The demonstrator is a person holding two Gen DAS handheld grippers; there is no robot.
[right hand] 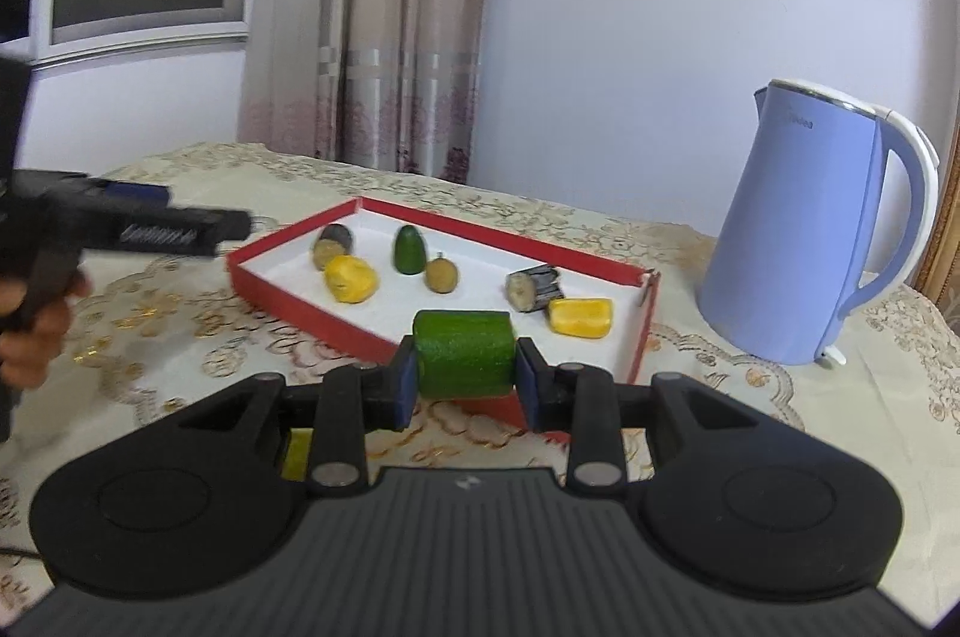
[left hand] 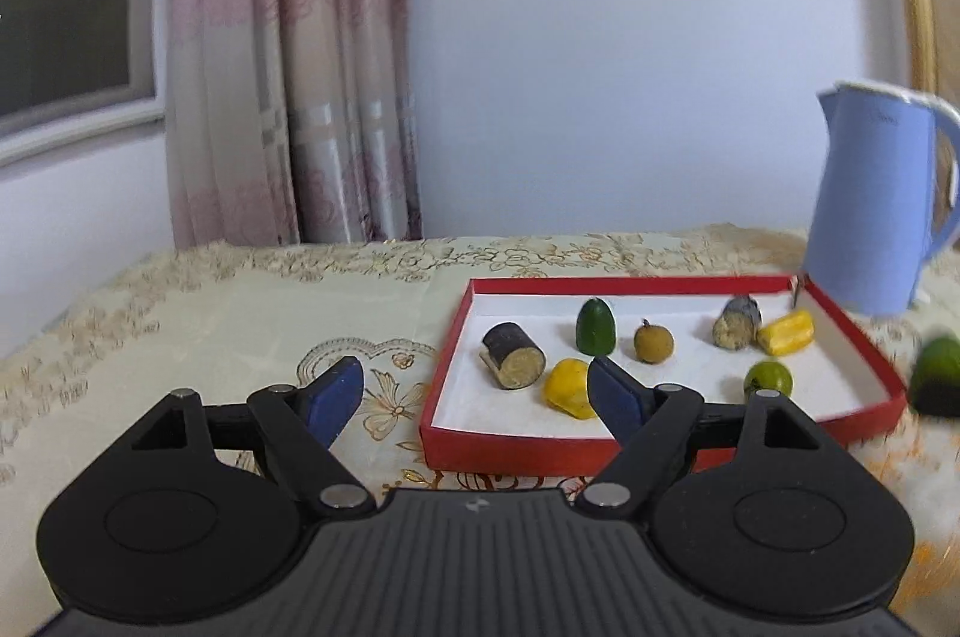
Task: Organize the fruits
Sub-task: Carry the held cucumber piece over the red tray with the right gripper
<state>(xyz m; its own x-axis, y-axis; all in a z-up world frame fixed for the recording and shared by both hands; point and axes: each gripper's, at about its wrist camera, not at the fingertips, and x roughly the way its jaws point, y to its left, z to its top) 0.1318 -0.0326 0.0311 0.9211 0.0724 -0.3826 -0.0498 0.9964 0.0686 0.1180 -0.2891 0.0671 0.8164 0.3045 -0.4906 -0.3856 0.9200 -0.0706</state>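
My right gripper (right hand: 463,385) clamps a rough, blocky green fruit piece (right hand: 463,358) above the red cardboard tray (right hand: 641,337); my left gripper (left hand: 477,394) is wide open, empty.

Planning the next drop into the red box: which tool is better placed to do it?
Right. The right tool is shut on the green fruit piece, just short of the red box. The left tool is open and holds nothing.
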